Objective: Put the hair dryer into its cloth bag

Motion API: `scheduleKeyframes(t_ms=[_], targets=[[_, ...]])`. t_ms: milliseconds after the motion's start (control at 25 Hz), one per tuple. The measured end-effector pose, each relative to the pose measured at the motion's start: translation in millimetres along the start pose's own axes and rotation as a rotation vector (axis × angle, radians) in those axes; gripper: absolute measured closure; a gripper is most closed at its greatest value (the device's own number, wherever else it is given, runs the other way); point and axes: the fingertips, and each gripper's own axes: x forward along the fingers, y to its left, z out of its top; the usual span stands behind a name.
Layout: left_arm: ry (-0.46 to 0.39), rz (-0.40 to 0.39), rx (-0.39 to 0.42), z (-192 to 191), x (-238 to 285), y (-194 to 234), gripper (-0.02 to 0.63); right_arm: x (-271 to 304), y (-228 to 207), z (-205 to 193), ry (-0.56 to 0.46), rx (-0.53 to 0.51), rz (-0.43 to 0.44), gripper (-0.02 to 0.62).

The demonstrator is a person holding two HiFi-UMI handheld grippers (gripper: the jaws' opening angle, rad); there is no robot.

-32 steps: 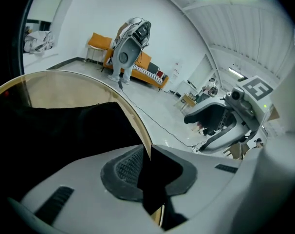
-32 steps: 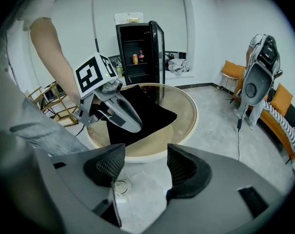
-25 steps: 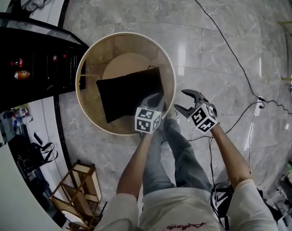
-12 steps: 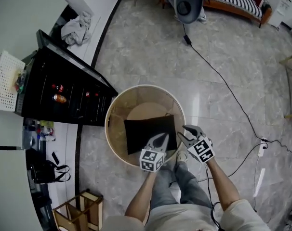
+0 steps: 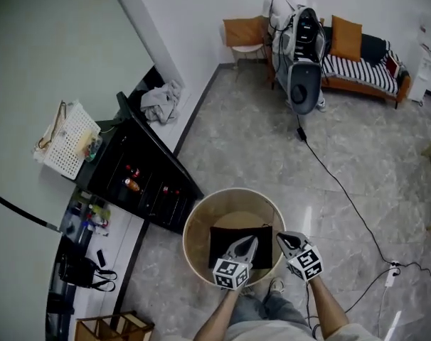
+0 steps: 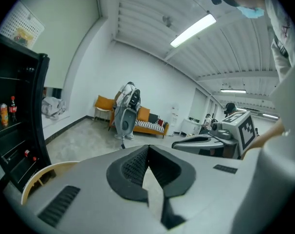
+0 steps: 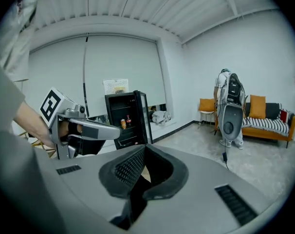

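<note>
A black cloth bag lies flat on the round wooden table in the head view. No hair dryer shows outside it; what is inside the bag is hidden. My left gripper hovers over the bag's near edge, jaws together and holding nothing. My right gripper hangs beside it over the table's right rim; its jaws have just been closing and now meet on nothing. The left gripper view has its shut gripper aimed across the room, with the right gripper alongside. The right gripper view has its shut gripper and the left gripper.
A black glass-door cabinet with bottles stands left of the table, a white basket beyond it. A cable runs across the marble floor to a power strip. A striped sofa and a person are at the far wall.
Both grippers have risen well above the table and tipped up toward level. The right jaws went from wide open to shut. The head view has lifted to show the room.
</note>
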Motion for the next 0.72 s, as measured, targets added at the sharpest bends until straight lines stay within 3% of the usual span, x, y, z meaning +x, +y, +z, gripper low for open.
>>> scheduleKeyframes(t_ms=[360,720], targets=[[-0.099,0.042,0.039,52.8,-44.6,-10.6,0.575,-30.3,16.8,67.8,-0.09,-0.045,0.016,0.566],[-0.131,0.023,0.087,87.0,-51.1,-24.1,0.575,-35.2,41.4,88.5,-0.11,-0.046,0.052,0.567]])
